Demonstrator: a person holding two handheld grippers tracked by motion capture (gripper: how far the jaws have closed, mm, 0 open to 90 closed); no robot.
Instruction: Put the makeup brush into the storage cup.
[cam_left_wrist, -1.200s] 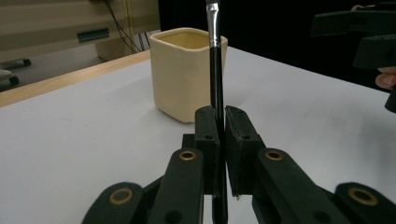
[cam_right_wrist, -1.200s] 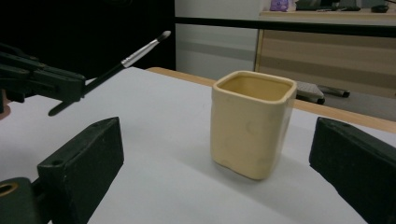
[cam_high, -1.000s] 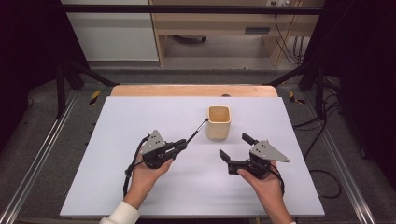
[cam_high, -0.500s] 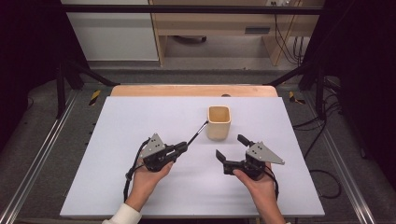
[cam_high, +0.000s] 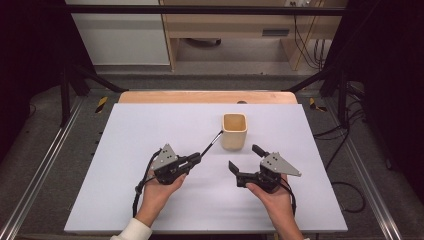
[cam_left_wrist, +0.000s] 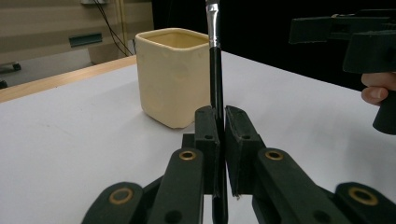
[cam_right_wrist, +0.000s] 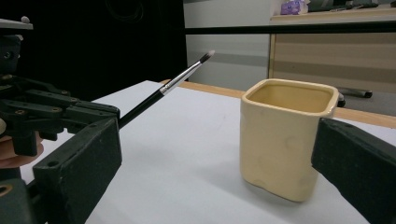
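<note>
Fingers (cam_left_wrist: 205, 135) of the left gripper (cam_high: 196, 159) are clamped on a black paintbrush (cam_high: 211, 144), its bristle tip slanting up beside the cup's rim. Right gripper (cam_high: 246, 162) stands with jaws wide apart, nothing between the pads, the cup just ahead. White table (cam_high: 150, 125) bears a cream square cup (cam_high: 234, 131) (upright, near centre), well clear of both hands.

Cup (cam_left_wrist: 173, 77): I'm seeing a cream glazed ceramic look, smooth, slightly dimpled.
Brush (cam_left_wrist: 215, 70): I'm reading a glossy black handle with a shiny metal ferrule.
Table (cam_high: 150, 130): showing me a matt white top with a wooden edge.
Left gripper (cam_left_wrist: 220, 135): I'm noting matt black plastic with brass-coloured rivets.
</note>
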